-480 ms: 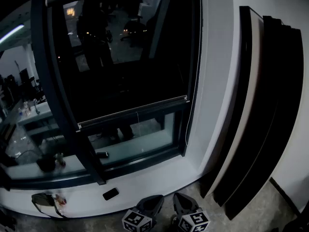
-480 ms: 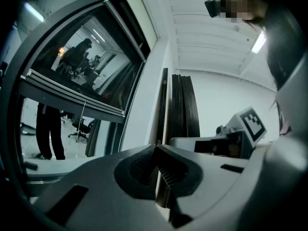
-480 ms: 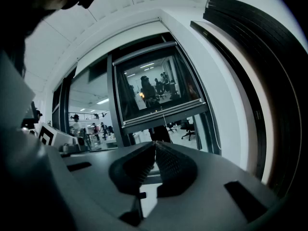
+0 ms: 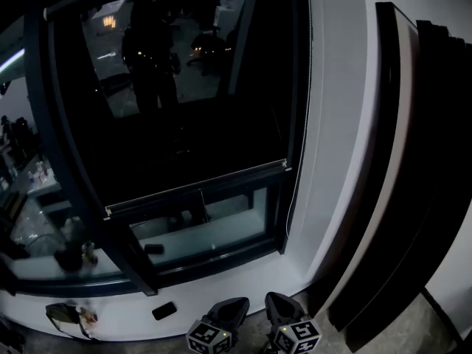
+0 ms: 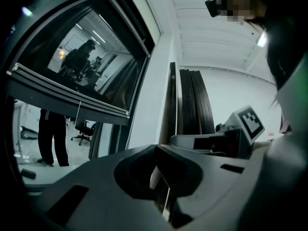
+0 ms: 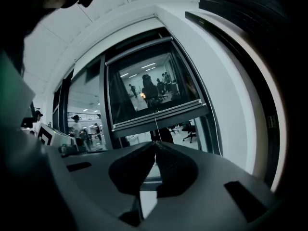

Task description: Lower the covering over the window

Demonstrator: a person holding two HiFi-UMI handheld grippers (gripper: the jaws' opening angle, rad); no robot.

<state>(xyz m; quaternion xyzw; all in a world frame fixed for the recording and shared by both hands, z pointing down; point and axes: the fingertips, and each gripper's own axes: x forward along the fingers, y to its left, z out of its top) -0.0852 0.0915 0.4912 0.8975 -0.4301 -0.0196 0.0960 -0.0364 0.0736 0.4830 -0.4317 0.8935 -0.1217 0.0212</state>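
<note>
Two grippers sat bottom centre in the head view, left gripper [image 4: 227, 316] beside right gripper [image 4: 278, 310], each with jaws pressed together on nothing. The roller blind [image 4: 199, 124] covered the window's upper part; its bottom rail [image 4: 195, 187] crossed mid-frame, with a strip of glass [image 4: 221, 226] bare beneath. A bead chain [image 4: 304, 109] hung along the right edge. Dark panels [image 4: 402, 168] leaned against the wall at right. A small dark object [image 4: 164, 310] lay lower left.
</note>
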